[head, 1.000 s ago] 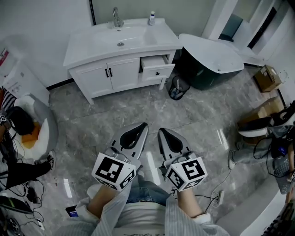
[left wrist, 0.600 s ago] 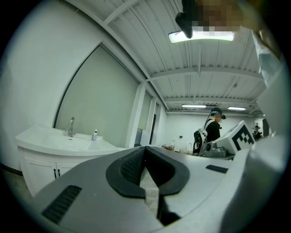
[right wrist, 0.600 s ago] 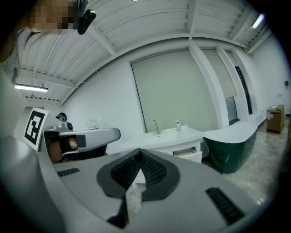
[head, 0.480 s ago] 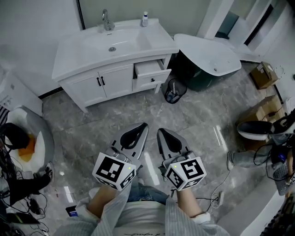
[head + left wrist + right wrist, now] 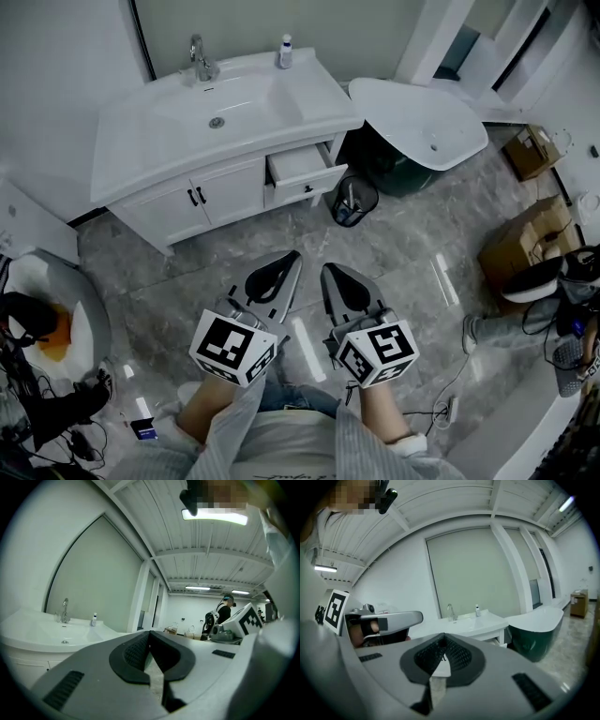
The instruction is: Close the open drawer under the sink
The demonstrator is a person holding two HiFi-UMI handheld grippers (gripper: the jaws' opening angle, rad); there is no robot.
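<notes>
In the head view a white vanity [image 5: 178,202] with a sink [image 5: 217,122] stands against the far wall. Its drawer [image 5: 305,174], on the right under the counter, is pulled out and has a small dark knob on its front. Both grippers are held side by side over the grey marble floor, well short of the vanity and pointing toward it. My left gripper [image 5: 293,254] is shut and holds nothing. My right gripper [image 5: 327,268] is likewise shut and empty. The right gripper view shows the vanity [image 5: 480,624] far off beyond the shut jaws.
A black wire wastebasket [image 5: 352,202] sits on the floor right of the drawer. A dark green tub with a white rim [image 5: 417,122] stands further right, with cardboard boxes [image 5: 518,242] beyond it. A faucet [image 5: 200,58] and a bottle [image 5: 284,52] are on the counter. Cables lie at both sides.
The vanity has slid left and lower in the head view and looks nearer. Both grippers keep the same place in the view and stay shut.
</notes>
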